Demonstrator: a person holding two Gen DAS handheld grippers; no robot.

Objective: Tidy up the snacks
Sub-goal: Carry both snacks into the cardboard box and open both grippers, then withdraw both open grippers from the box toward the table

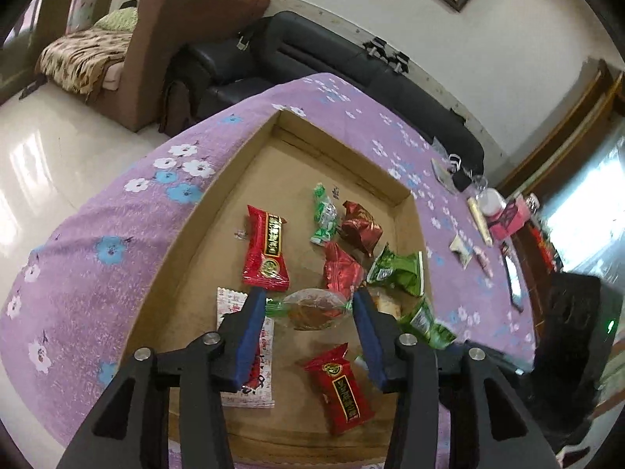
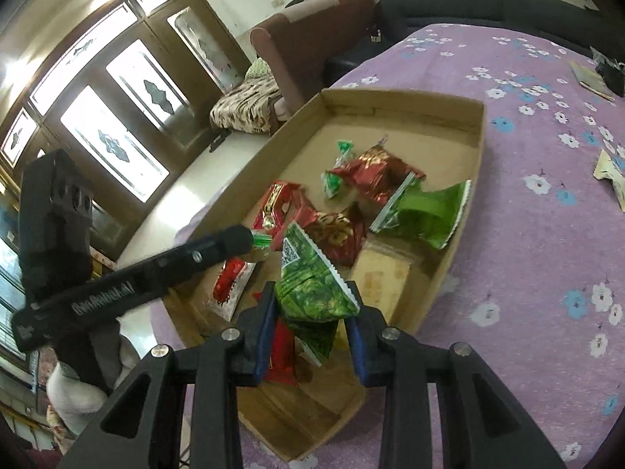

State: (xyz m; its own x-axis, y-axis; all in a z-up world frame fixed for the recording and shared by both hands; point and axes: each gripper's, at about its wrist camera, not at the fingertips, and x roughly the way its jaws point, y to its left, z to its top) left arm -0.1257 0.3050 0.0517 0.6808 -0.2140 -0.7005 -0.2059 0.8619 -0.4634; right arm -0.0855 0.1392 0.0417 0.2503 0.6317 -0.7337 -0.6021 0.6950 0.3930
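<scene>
Inside shallow cardboard tray [image 2: 461, 211]: right tool [image 2: 312, 308] pinching crinkly, seemingly foil green packet [image 2: 312, 285].

A lilac cloth [image 1: 117, 203] printed with white and blue flowers covers the counter, and on it stands a plain brown cardboard tray [image 1: 183, 234]. Inside lie red wrappers with gold-and-black labels [image 1: 266, 250], a glossy green packet [image 2: 425, 215] and a clear-wrapped brown sweet [image 1: 312, 308]. The tongs are black with blue pads [image 1: 250, 324].
</scene>
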